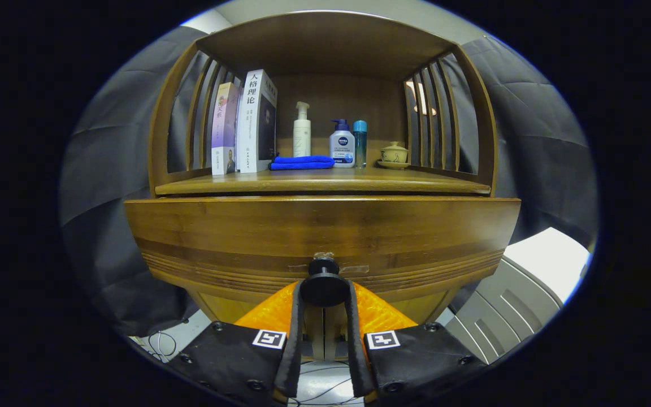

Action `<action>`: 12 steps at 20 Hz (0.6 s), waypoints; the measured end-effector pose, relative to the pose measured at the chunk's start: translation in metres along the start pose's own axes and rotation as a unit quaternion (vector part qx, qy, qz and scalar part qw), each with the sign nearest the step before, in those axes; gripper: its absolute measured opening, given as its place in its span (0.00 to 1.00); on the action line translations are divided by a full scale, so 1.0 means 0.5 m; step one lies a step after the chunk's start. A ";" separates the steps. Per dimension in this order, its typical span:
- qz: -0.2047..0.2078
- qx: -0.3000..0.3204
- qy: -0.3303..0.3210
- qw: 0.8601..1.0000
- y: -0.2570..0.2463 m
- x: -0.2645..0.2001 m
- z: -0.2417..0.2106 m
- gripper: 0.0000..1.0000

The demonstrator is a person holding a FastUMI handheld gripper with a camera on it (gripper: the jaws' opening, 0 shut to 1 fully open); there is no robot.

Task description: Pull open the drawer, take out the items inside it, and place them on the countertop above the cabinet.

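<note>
At the lower centre of the frame the claw [324, 294] is clenched on the drawer's round knob [324, 285], one finger pressing each side of it. The drawer front [325, 237] spans the middle of the frame, standing forward of the bench [325, 182] above it — whether it is already partly out cannot be told, and nothing inside it shows. On the bench, toward the upper centre, stand two books [244, 125], a folded blue cloth [302, 163], three bottles [331, 138] and a lidded cup [394, 154]. The opening step looks to be in hand; next comes a straight, level pull back — grip kept firm so the knob does not slip.
</note>
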State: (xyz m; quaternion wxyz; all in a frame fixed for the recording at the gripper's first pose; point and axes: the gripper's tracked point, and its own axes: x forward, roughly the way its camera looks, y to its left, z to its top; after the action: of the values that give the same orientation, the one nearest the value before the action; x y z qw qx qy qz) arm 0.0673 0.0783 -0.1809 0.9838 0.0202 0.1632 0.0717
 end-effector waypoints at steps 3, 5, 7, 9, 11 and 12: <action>0.001 -0.003 0.000 1.000 0.000 -0.023 -0.007 0.38; 0.000 -0.003 0.000 1.000 0.000 -0.039 -0.013 0.38; -0.002 -0.003 0.001 1.000 -0.001 -0.053 -0.019 0.38; -0.003 -0.002 0.000 1.000 -0.002 -0.067 -0.023 0.38; -0.003 0.001 -0.001 1.000 -0.004 -0.080 -0.027 0.38; -0.003 0.001 -0.002 1.000 -0.004 -0.085 -0.028 0.38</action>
State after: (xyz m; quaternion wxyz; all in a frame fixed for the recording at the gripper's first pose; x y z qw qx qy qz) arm 0.0233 0.0702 -0.1808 0.9843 0.0204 0.1615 0.0686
